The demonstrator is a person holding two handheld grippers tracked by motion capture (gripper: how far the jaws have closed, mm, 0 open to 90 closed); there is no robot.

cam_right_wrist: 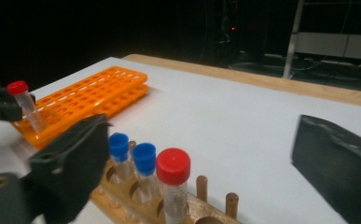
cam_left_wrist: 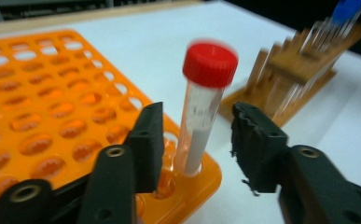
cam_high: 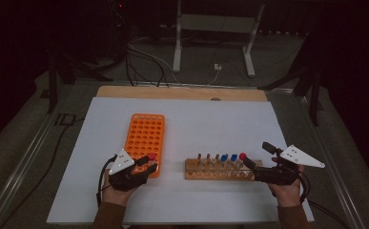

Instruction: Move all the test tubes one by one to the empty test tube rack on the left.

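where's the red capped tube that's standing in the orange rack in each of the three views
High view: red-capped tube at the near right corner of the orange rack, by the left gripper.
Left gripper view: centre, between the open fingers.
Right gripper view: far left.
Shared landmark: the orange rack.

bare white table (cam_high: 196,124) between orange rack (cam_high: 145,133), wooden rack (cam_high: 220,170)
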